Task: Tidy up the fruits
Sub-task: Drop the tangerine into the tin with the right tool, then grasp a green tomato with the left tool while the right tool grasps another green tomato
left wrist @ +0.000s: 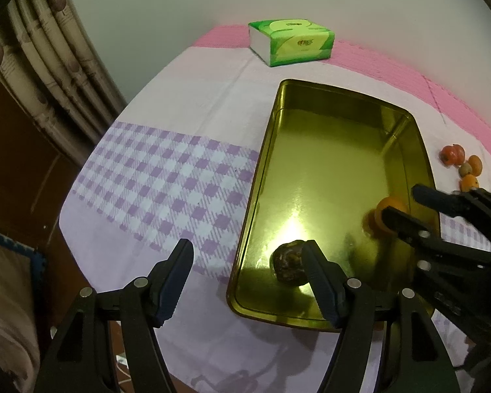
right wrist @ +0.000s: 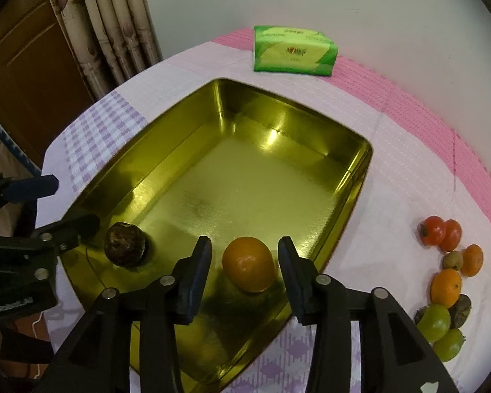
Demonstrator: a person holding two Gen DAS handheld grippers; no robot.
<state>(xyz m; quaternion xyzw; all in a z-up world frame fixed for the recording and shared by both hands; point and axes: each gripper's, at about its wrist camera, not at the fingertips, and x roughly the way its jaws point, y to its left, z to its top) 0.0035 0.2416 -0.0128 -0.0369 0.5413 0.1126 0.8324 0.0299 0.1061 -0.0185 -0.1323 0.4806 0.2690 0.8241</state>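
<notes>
A gold metal tray (left wrist: 311,89) (right wrist: 360,177) sits on the table. Inside it lie a dark brown fruit (left wrist: 286,262) (right wrist: 125,244) and an orange (right wrist: 248,263) (left wrist: 388,206). My left gripper (left wrist: 247,255) is open and empty, its right finger just beside the brown fruit at the tray's near-left end. My right gripper (right wrist: 244,250) is open, its fingers on either side of the orange with gaps both sides. It shows in the left wrist view (left wrist: 406,204) too. Several loose fruits (right wrist: 448,275) (left wrist: 463,167) lie on the cloth right of the tray.
A green tissue pack (left wrist: 291,42) (right wrist: 294,50) lies at the far side on a pink mat. A lilac checked cloth (left wrist: 167,177) covers the table. Curtains (left wrist: 49,75) and a wooden door stand beyond the left table edge.
</notes>
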